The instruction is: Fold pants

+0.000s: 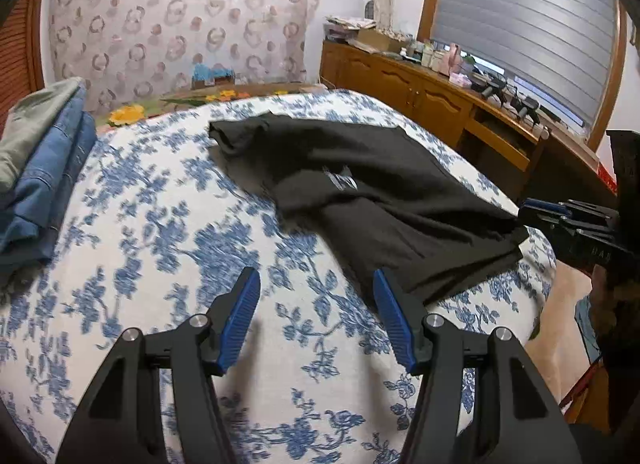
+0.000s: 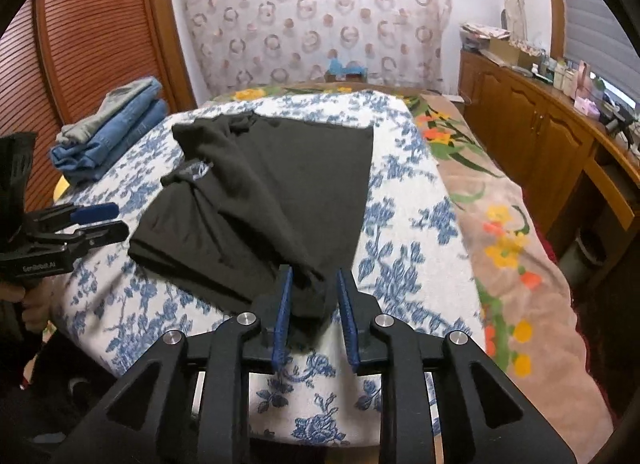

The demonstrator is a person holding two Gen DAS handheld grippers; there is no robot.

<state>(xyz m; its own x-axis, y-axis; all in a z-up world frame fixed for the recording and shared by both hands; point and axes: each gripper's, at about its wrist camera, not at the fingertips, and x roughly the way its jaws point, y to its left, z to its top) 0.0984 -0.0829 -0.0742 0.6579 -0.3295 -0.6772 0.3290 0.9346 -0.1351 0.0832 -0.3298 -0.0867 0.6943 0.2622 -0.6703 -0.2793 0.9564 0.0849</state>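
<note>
The black fabric pants [image 2: 256, 199] lie half folded on the bed's blue-flowered white cover [image 2: 404, 240]; their small pale print is blurred. One corner sits between the right gripper [image 2: 313, 306] blue pads, which stand slightly apart, not pressing it. The left gripper [image 1: 316, 304] is half open, empty, over the bare cover.

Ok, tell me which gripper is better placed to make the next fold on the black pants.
Right, probably. The right gripper has a corner of the black pants between its parted fingers, pads not pressing. The left gripper is open over bare floral bedspread, beside the pants, holding nothing.
</note>
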